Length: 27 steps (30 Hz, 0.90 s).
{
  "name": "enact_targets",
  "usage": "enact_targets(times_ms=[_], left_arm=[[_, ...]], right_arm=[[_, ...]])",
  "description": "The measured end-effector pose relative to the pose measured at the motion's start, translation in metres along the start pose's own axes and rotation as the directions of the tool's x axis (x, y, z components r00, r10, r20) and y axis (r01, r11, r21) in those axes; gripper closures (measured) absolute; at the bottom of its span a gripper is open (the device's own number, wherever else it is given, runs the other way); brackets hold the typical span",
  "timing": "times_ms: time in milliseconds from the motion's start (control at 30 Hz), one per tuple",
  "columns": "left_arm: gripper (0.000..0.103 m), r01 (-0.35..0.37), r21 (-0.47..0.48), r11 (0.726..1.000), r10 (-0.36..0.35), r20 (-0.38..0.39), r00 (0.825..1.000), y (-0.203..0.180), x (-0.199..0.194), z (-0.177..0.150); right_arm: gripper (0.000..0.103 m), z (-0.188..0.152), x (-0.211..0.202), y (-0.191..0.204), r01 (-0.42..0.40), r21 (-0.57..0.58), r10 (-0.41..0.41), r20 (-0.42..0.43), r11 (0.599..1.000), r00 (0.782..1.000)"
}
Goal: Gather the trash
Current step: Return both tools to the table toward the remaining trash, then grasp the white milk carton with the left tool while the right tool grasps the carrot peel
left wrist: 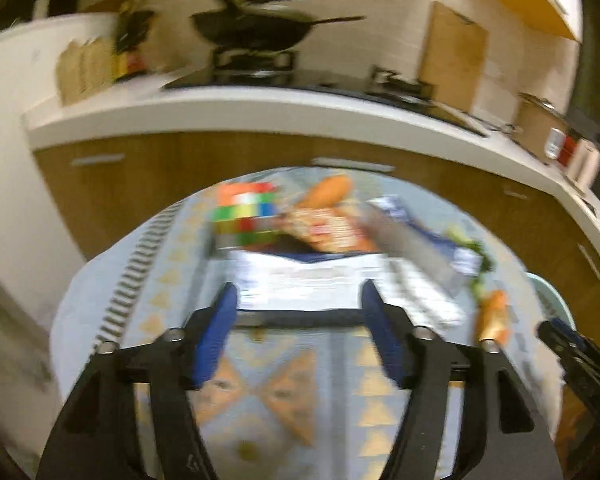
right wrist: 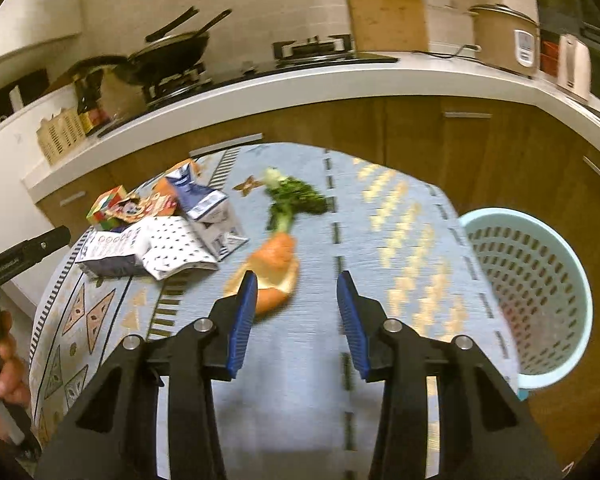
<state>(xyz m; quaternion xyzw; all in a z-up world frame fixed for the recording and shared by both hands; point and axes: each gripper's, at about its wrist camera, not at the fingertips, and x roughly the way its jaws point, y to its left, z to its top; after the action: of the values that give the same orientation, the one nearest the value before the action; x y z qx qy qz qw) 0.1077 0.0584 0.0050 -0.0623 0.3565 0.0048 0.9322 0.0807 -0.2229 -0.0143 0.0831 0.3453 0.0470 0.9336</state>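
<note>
On a round table with a blue patterned cloth (right wrist: 380,240) lies a heap of trash: a white dotted carton (right wrist: 172,248), a blue-and-white milk carton (right wrist: 208,204), an orange snack wrapper (right wrist: 156,202) and a coloured cube (right wrist: 106,206). To the right of the heap lies a carrot piece (right wrist: 276,260) with leafy greens (right wrist: 296,194). My left gripper (left wrist: 300,292) is open, its tips just short of the white carton (left wrist: 308,276). My right gripper (right wrist: 297,280) is open above the cloth, with the carrot piece beside its left fingertip.
A light blue perforated basket (right wrist: 540,300) stands off the table's right edge. Behind the table runs a white counter (right wrist: 300,88) with wooden cabinets, a hob with a wok (right wrist: 168,56), a cutting board and a rice cooker (right wrist: 504,40). A hand (right wrist: 10,376) holds the left gripper's handle.
</note>
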Motion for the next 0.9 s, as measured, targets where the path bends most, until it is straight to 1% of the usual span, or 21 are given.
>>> enact_targets(times_ms=[33,67,167,200,300,333,367,467,567,600,633,667,733,767,800,833,867,900], left_arm=[[0.022,-0.017,-0.008,1.0,0.017,-0.011,1.0,0.008,0.007,0.002],[0.02,-0.017,-0.02,1.0,0.016,-0.031,0.999,0.018,0.016,0.003],[0.02,0.027,-0.042,0.999,-0.03,-0.083,0.996,0.032,0.039,0.005],[0.02,0.064,-0.043,0.997,-0.069,-0.113,0.991,0.034,0.05,0.005],[0.027,0.146,-0.055,0.988,-0.153,-0.153,0.976,0.036,0.063,0.001],[0.032,0.175,-0.058,0.983,-0.182,-0.159,0.97,0.033,0.063,-0.001],[0.033,0.207,-0.057,0.977,-0.213,-0.161,0.964,0.029,0.061,-0.004],[0.033,0.253,-0.033,0.967,-0.255,-0.165,0.953,0.016,0.052,-0.018],[0.035,0.328,-0.007,0.945,-0.324,-0.184,0.928,-0.005,0.032,-0.037],[0.035,0.357,0.02,0.934,-0.347,-0.187,0.919,-0.016,0.02,-0.045],[0.035,0.374,0.04,0.926,-0.361,-0.186,0.914,-0.022,0.013,-0.05],[0.035,0.381,0.057,0.923,-0.365,-0.185,0.912,-0.027,0.007,-0.053],[0.033,0.351,0.095,0.932,-0.335,-0.155,0.929,-0.032,-0.006,-0.055],[0.03,0.323,0.101,0.941,-0.31,-0.13,0.942,-0.03,-0.011,-0.052],[0.026,0.301,0.106,0.948,-0.289,-0.113,0.951,-0.027,-0.012,-0.048],[0.017,0.266,0.119,0.957,-0.255,-0.097,0.962,-0.024,-0.011,-0.044],[0.015,0.21,0.149,0.966,-0.199,-0.081,0.977,-0.021,-0.004,-0.034],[0.015,0.198,0.169,0.966,-0.186,-0.084,0.979,-0.016,0.004,-0.025]], right_arm=[[0.065,-0.001,0.003,0.004,0.001,-0.005,-0.001,-0.004,1.0,1.0],[0.065,-0.002,0.008,0.008,0.002,-0.009,-0.002,-0.008,1.0,1.0],[0.065,-0.005,0.018,0.012,0.014,-0.02,-0.015,-0.033,1.0,0.999],[0.065,-0.006,0.02,0.013,0.021,-0.025,-0.022,-0.038,0.999,0.999],[0.065,-0.006,0.021,0.011,0.033,-0.023,-0.034,-0.033,0.999,0.999],[0.065,-0.007,0.021,0.01,0.036,-0.018,-0.037,-0.036,0.999,0.999],[0.065,-0.007,0.022,0.008,0.041,-0.01,-0.041,-0.039,0.999,0.998],[0.065,-0.006,0.023,0.005,0.042,0.007,-0.041,-0.038,0.999,0.998],[0.065,-0.006,0.022,0.004,0.037,0.012,-0.037,-0.035,0.999,0.999],[0.065,-0.006,0.022,0.004,0.037,0.013,-0.037,-0.034,0.999,0.999],[0.065,-0.006,0.022,0.004,0.035,0.014,-0.034,-0.035,0.999,0.999],[0.065,-0.006,0.022,0.004,0.028,0.012,-0.028,-0.037,1.0,0.999],[0.059,-0.005,0.022,0.005,0.022,0.006,-0.022,-0.037,1.0,0.999],[0.057,-0.005,0.021,0.006,0.018,0.002,-0.018,-0.035,1.0,0.999],[0.054,-0.005,0.021,0.007,0.011,-0.007,-0.012,-0.032,1.0,0.999],[0.051,-0.005,0.021,0.009,0.01,-0.013,-0.01,-0.031,1.0,0.999],[0.051,-0.006,0.02,0.01,0.005,-0.022,-0.006,-0.031,1.0,0.999],[0.049,-0.006,0.02,0.012,0.0,-0.028,-0.001,-0.032,1.0,0.999]])
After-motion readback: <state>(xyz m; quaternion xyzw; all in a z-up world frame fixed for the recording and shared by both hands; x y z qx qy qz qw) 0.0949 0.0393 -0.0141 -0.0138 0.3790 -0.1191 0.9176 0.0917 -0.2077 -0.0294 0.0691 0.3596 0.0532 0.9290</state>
